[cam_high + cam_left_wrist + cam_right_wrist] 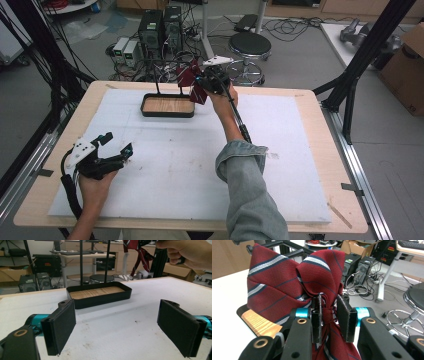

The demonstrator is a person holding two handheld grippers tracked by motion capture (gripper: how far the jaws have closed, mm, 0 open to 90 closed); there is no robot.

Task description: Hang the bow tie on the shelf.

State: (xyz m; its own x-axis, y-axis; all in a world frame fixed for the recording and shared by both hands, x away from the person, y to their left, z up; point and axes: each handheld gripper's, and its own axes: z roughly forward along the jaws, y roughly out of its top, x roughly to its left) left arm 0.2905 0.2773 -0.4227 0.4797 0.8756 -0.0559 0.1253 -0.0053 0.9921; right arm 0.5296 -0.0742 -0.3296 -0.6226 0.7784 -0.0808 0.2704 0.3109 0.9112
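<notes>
Tie [287,285]: soft, light, slippery cloth; I pinch it at its bunched middle, above the tray [167,106].
Right hand-held gripper [329,315]: nearly closed on the tie.
Left hand-held gripper [117,325]: wide open, empty, over the table [175,165].

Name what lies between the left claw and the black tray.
Nothing: in the left gripper view, bare white mat runs from the open left claw to the tray.

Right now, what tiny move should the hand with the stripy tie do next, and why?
Probably lift the right gripper slightly toward the black rack. Its fingers are shut on the bunched red striped tie, held up beside the rack above the black tray, so draping it over a bar looks likely. The left gripper sits open, holding nothing.
</notes>
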